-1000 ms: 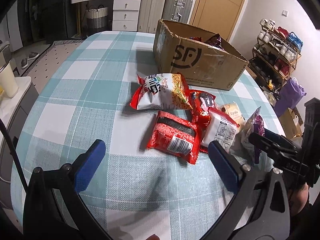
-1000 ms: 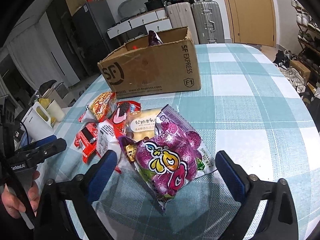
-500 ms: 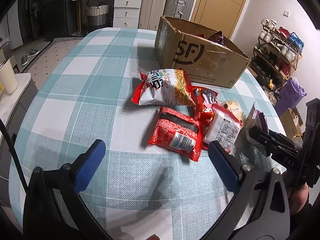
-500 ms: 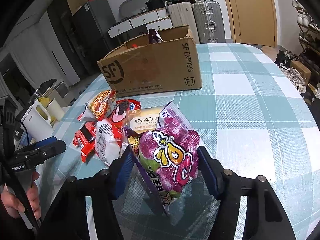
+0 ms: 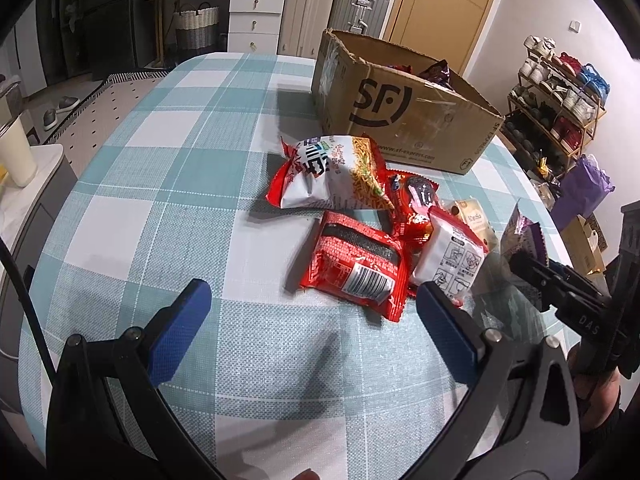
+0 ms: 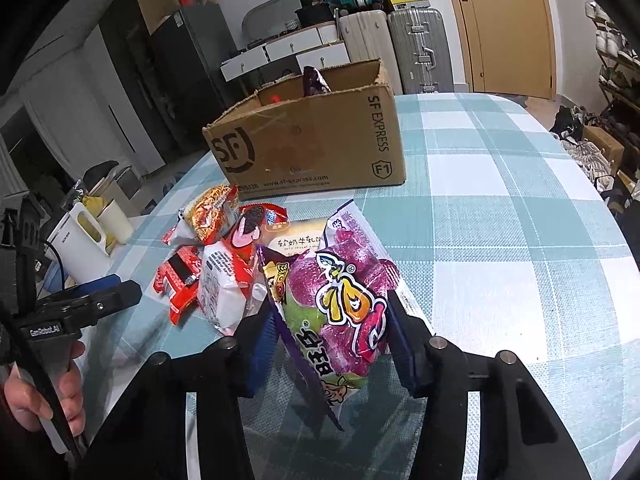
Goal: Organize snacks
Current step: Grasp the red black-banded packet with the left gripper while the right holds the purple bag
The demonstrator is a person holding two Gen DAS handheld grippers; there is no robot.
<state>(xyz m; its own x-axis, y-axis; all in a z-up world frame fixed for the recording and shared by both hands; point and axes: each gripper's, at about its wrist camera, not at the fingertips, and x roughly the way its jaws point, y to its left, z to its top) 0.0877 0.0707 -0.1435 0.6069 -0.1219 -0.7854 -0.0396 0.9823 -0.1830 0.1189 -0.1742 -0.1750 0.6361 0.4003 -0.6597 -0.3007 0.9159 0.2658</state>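
In the left wrist view, the cardboard box point(image 5: 404, 120) stands open at the far side of the checked table point(image 5: 168, 184); a dark purple packet point(image 5: 438, 70) and something red poke above its rim. The left gripper point(image 5: 310, 316) hovers over bare cloth with its jaws wide apart and nothing between them, as a second ago. Just ahead lie the noodle bag point(image 5: 336, 172), a red packet point(image 5: 356, 268) and a white packet point(image 5: 452, 260).

In the right wrist view, the box point(image 6: 312, 148) shows the same purple packet point(image 6: 314, 80) upright inside. The right gripper point(image 6: 330, 328) is clamped on the purple candy bag point(image 6: 344, 300), pads pressing both sides. A second ago its jaws stood wide around that bag, which lay flatter on the cloth; it is now squeezed and tilted up beside the snack pile.
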